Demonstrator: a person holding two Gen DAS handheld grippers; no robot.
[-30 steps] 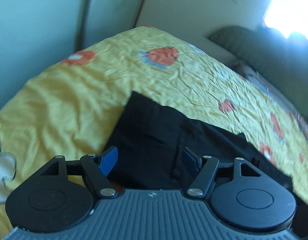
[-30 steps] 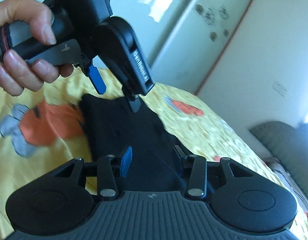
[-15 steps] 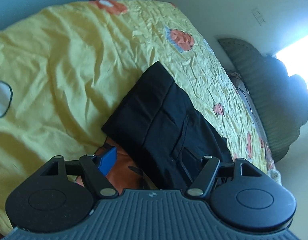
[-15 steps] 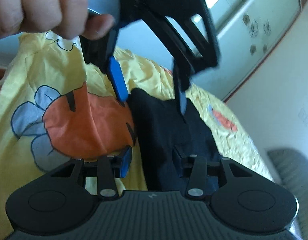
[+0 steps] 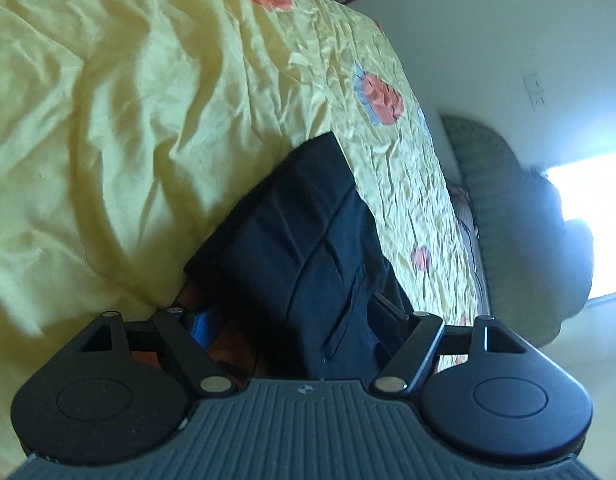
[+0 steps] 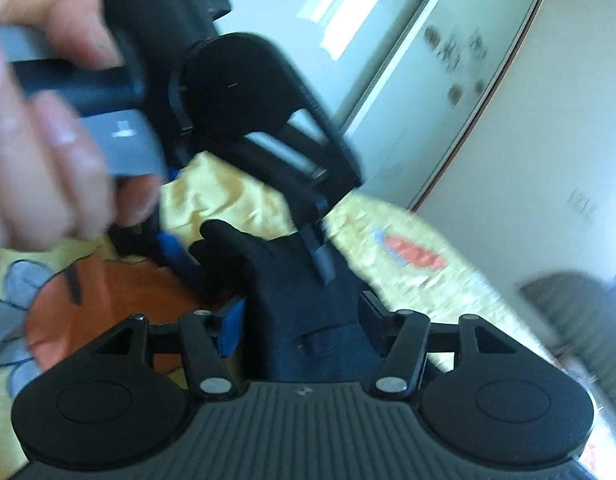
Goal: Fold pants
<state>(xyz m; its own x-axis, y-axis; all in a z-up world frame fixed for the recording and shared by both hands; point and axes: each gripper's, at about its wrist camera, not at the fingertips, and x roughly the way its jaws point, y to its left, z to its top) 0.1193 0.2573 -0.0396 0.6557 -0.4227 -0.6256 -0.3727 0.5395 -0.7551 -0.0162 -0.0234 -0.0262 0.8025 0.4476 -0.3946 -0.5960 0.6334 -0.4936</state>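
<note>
L wrist view: my left hand-held gripper point(image 5: 290, 314) hangs spread over the near end of the pants point(image 5: 304, 240), which lie on the bed point(image 5: 108, 120), long axis running fwd-right.

R wrist view: my right hand-held gripper point(image 6: 298, 322), also spread, straddles the same end; left unit sits just ahead, so both are about equally near. Blurry frame.

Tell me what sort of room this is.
Probably a bedroom: black pants lie on a wide bed under a crumpled yellow cartoon-print bedspread, with a green pillow near a bright window.
</note>
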